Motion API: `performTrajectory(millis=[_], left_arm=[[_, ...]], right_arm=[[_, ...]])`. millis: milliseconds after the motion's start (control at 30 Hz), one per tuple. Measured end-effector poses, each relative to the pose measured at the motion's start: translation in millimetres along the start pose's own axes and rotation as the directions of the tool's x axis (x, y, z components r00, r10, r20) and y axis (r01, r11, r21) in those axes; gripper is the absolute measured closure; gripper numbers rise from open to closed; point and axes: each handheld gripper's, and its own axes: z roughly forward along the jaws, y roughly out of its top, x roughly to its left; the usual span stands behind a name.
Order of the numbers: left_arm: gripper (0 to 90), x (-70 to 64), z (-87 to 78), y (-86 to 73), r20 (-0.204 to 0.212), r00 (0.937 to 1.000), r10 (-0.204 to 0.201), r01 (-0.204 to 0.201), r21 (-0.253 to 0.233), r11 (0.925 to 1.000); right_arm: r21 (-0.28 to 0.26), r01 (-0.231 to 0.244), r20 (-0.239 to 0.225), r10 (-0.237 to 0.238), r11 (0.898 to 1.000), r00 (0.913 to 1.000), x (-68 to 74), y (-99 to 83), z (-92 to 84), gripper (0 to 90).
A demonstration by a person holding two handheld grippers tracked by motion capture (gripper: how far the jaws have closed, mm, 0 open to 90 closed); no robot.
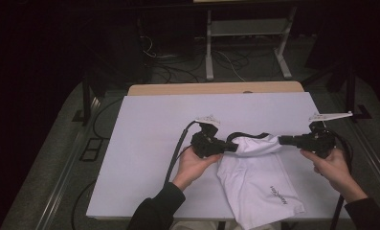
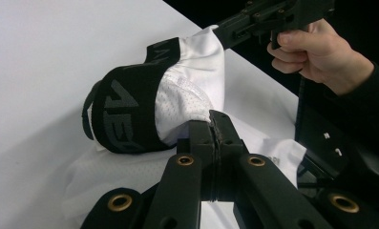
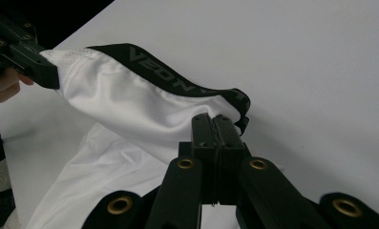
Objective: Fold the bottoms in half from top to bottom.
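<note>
Both tongs clamped on the waist end of white shorts, held stretched just above the counter.

The left tongs (image 1: 233, 146) have their jaws pressed together on the white mesh fabric at one side of the waist; the right tongs (image 1: 282, 140) are closed likewise on the opposite side, beside the black waistband (image 3: 177, 81). Between them the waist of the shorts (image 1: 254, 177) is pulled into a taut, slightly lifted span, while the rest of the garment trails flat toward the near edge of the white counter (image 1: 149, 143), with a small printed logo facing up. In my judgement the pick-up and spreading are done; folding or laying the garment out remains, and no fold is formed yet.
</note>
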Motion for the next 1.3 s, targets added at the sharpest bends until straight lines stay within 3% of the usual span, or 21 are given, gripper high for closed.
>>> performTrajectory(millis=[1300], left_arm=[[88.5, -16.8, 3.5, -41.2, 0.049, 0.9983, 0.032, -0.034, 0.041, 0.9986]], right_arm=[[0.073, 0.006, -0.036, -0.003, 0.997, 0.9994, 13.2, -34.4, -4.4, 87.8]])
